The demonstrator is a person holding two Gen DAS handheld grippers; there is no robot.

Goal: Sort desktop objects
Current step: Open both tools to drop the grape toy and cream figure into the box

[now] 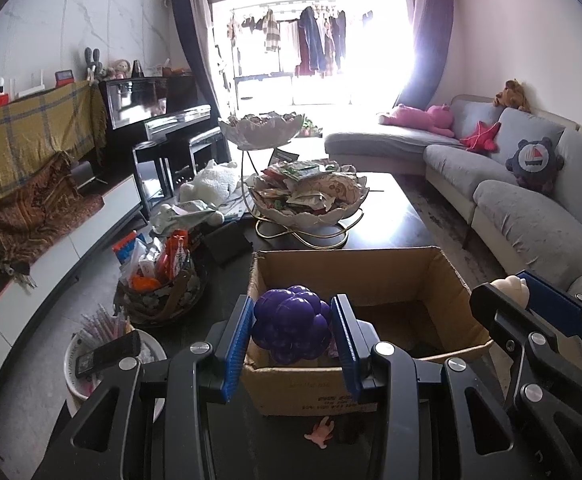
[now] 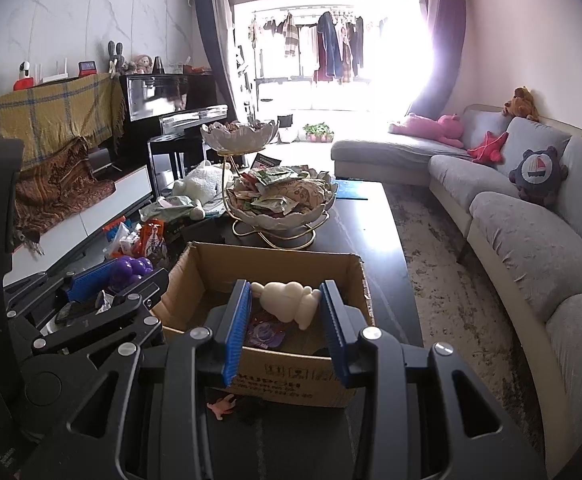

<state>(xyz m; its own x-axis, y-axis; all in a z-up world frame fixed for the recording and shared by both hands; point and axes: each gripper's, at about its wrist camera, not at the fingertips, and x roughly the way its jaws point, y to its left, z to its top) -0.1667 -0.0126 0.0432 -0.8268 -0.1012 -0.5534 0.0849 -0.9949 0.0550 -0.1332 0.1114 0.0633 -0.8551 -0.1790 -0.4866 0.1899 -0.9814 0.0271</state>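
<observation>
Purple grape cluster toy (image 1: 291,326) sits clamped between the blue pads of the left gripper (image 1: 294,340), held above the near-left part of the open cardboard box (image 1: 371,280). The right gripper (image 2: 287,312) is closed on a cream-coloured figure toy (image 2: 287,302), pads pressing both its sides, and holds it over the middle of the same box. Inside the box, below that toy, lies a purple packet (image 2: 265,334) (its print is too blurred to read).

The box stands at the near edge of the dark coffee table (image 1: 387,220). Just in front of the box, on the tabletop at its near edge, lies a small pink figurine (image 1: 319,432). Farther back on the table, toward its middle, a two-tier leaf-shaped bowl stand (image 1: 311,208) is heaped with snack packets. Along the table's left edge sit a woven basket (image 1: 163,300) stuffed with packets and a white bowl (image 1: 79,364) with a dark remote control (image 1: 109,354) lying across it. A white plush toy (image 1: 213,186) lies toward the far-left corner. A grey sofa (image 1: 531,208) runs along the right.
</observation>
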